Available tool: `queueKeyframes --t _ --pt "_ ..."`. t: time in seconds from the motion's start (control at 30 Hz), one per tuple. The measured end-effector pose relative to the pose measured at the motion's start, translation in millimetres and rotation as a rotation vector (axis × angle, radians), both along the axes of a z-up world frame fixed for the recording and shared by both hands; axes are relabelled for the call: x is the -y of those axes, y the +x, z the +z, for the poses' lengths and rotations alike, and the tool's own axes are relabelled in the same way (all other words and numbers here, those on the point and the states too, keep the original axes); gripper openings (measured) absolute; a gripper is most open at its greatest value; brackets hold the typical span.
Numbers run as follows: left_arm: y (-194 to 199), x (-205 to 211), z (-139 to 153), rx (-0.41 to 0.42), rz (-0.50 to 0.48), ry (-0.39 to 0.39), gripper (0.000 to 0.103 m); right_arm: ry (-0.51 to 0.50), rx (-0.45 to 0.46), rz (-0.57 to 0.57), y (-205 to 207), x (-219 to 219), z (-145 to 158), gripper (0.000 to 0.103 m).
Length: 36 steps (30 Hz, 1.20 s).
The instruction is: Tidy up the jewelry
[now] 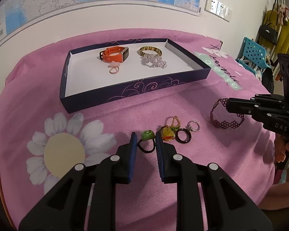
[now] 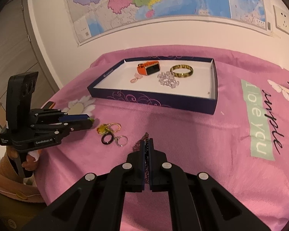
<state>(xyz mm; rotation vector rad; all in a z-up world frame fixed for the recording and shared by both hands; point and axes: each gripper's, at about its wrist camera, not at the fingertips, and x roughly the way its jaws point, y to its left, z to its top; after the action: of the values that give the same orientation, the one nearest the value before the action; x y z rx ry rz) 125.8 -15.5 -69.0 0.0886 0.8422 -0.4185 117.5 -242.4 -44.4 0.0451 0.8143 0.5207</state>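
My left gripper (image 1: 146, 139) is shut on a green ring (image 1: 148, 134) with a black band, low over the pink cloth (image 1: 106, 119); both pads touch the band. My right gripper (image 2: 147, 141) is shut on a purple beaded bracelet (image 2: 138, 144), whose loop (image 1: 224, 124) hangs from the closed jaws onto the cloth. Between the grippers lie a yellow ring (image 1: 168, 133), a gold ring (image 1: 175, 120), a black ring (image 1: 183, 136) and a silver ring (image 1: 193, 126). The navy box (image 1: 136, 93) behind holds an orange watch (image 1: 113, 53), an amber bangle (image 1: 150, 51), a clear crystal bracelet (image 1: 154, 62) and a pink ring (image 1: 113, 69).
The pink cloth covers the whole surface up to a white wall with a map (image 2: 163, 3). A blue crate (image 1: 254, 55) and hanging bags stand at the far right. A door (image 2: 11, 48) is at the far left. A hand (image 1: 286, 150) holds the right gripper's handle.
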Motion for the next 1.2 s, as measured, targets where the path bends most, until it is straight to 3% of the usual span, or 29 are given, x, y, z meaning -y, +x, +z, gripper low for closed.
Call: queueKeyframes --t 1.2 --pt "11 -8 41 0.103 0.02 -0.054 0.02 0.014 0.137 0.028 22 -12 45 0.002"
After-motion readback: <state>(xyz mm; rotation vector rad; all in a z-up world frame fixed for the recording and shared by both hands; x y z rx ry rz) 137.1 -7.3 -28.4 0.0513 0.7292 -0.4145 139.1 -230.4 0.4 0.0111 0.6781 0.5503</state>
